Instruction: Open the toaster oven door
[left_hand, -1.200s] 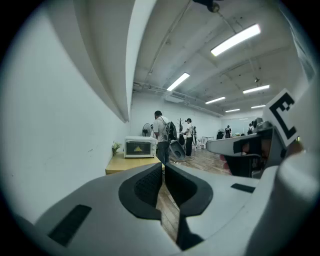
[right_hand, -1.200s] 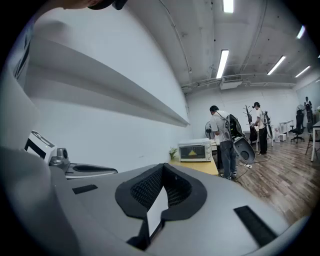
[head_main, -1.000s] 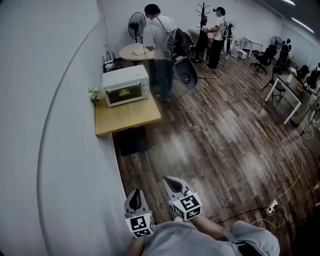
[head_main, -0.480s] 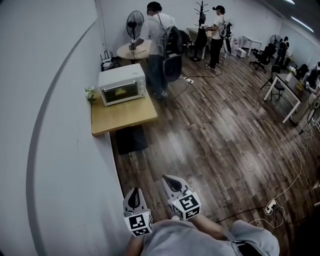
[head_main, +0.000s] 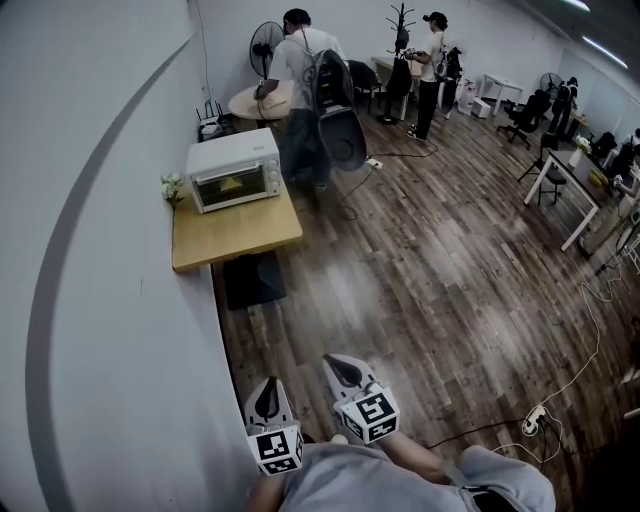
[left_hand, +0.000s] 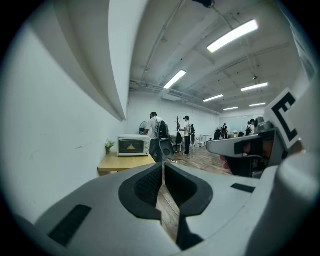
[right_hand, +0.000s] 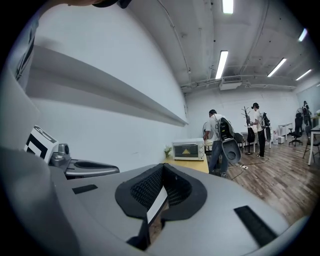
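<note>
**Wall** (head_main: 100, 250): runs close along the left of both grippers and on ahead.

**Floor** (head_main: 430, 280): dark planks, ahead and to the right of the grippers.

**Worktop** (head_main: 235, 235): a wooden slab against the wall, well ahead of the grippers and a little to their left.

**Person with backpack** (head_main: 300, 80): stands beyond the worktop, just past its far right corner.

**Toaster oven** (head_main: 234, 170): white, at the far end of the worktop. Its glass door (head_main: 236, 182) faces the grippers and is closed.

**Left gripper** (head_main: 268, 392): jaws all but together with only a thin slit between them, holding nothing.

**Right gripper** (head_main: 346, 366): just beside the left one, jaws fully together, holding nothing.

**Flower pot** (head_main: 172, 188): small, on the worktop left of the oven.

**Step in hand**: this looks like the approach, since the oven is out of reach. To do it well:
- Close in squarely on the door.
- Spread one gripper's jaws before arrival.
- Take the handle at its middle, presumably along the top edge, though it is too small to make out here.
- Keep clear of the person with backpack.

**Change from a second earlier**:
- The worktop and oven sit further left in the head view.
- The person with backpack has shifted toward the round table behind.
- Both grippers keep the same closure.
</note>
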